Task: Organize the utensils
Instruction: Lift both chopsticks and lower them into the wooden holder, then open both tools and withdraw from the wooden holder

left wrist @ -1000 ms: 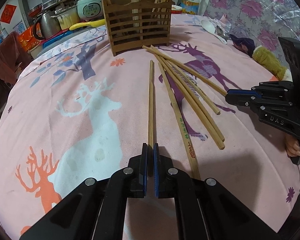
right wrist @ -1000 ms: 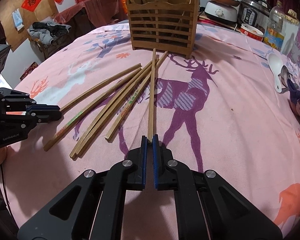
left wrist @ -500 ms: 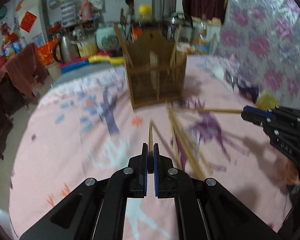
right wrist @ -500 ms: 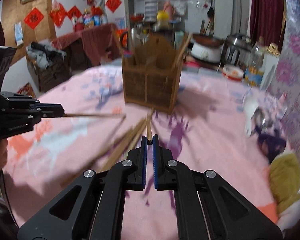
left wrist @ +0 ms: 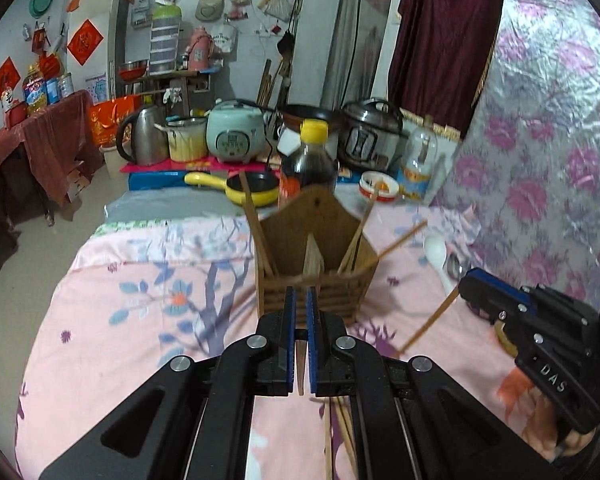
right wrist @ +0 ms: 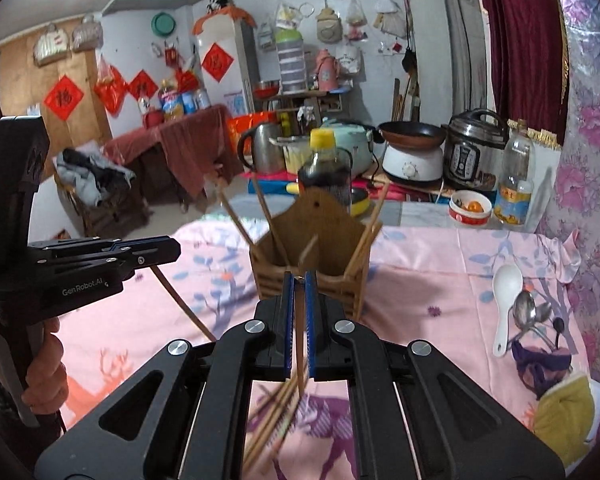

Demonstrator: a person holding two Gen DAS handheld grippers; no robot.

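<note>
both claws (left wrist: 298, 320) (right wrist: 296, 304) clamped on one thin light wooden chopstick (left wrist: 300, 354) each near the slatted wooden holder (left wrist: 312, 280), stiff but slippery, so grip mid-shaft

My own tongs hide most of the loose chopsticks (right wrist: 276, 412); the wooden holder (right wrist: 332, 240) looks motion-blurred.

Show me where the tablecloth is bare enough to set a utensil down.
Bare cloth lies between the wooden holder and the white spoon; more lies on the holder's other side. Crowded: the loose chopsticks in front and the metal spoons at the edge.
</note>
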